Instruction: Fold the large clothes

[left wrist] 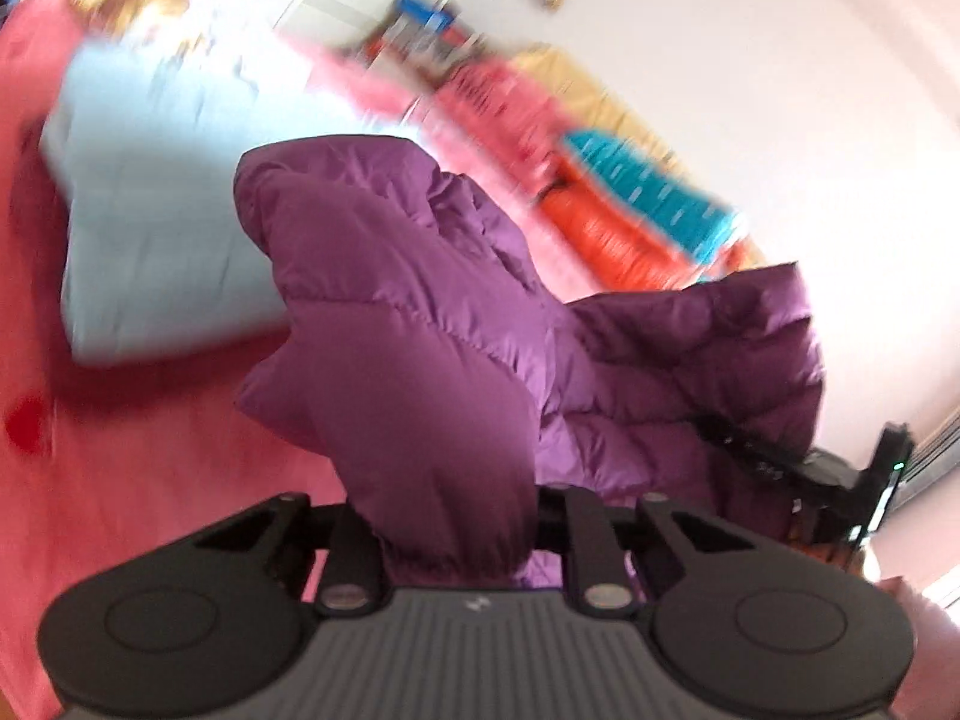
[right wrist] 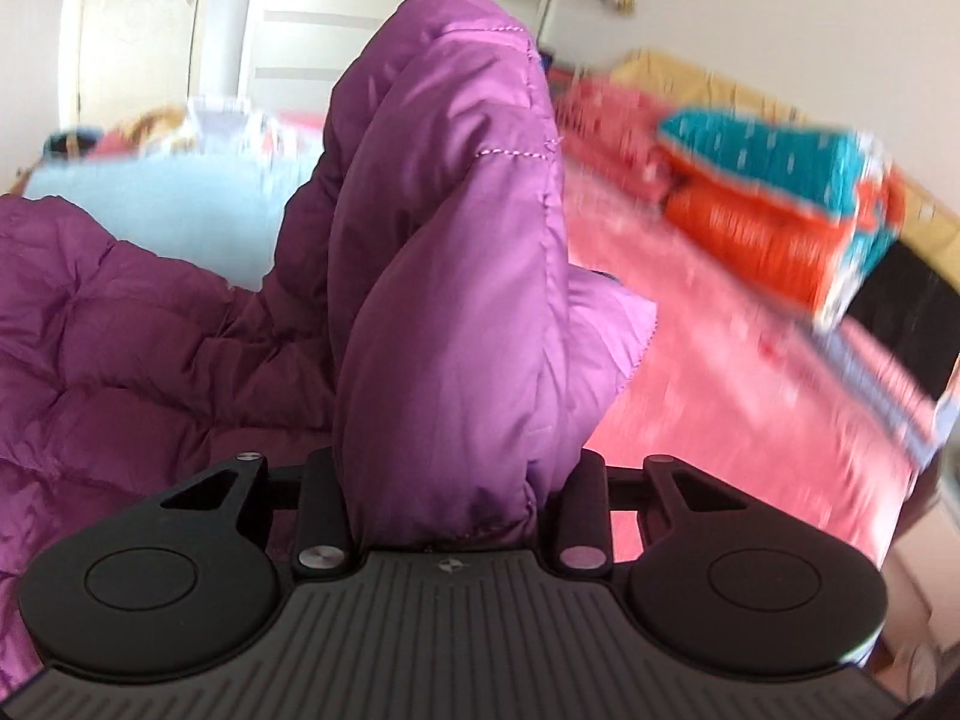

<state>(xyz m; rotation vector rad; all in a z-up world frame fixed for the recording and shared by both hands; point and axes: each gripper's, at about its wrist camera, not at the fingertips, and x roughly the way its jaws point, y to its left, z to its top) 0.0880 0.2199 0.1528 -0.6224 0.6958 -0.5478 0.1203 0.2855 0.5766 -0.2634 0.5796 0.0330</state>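
We have the purple puffer jacket (left wrist: 384, 324) pinched in both the left gripper (left wrist: 456, 546) and right gripper (right wrist: 450, 510) — lifting stage; next we spread it flat on the pink bed (right wrist: 720, 360).

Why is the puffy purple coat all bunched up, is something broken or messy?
Nothing looks broken or spilled. The puffy purple quilted coat is bunched only because the left gripper and right gripper each pinch a padded part of it above the pink bedsheet. The rest is too blurred to judge.
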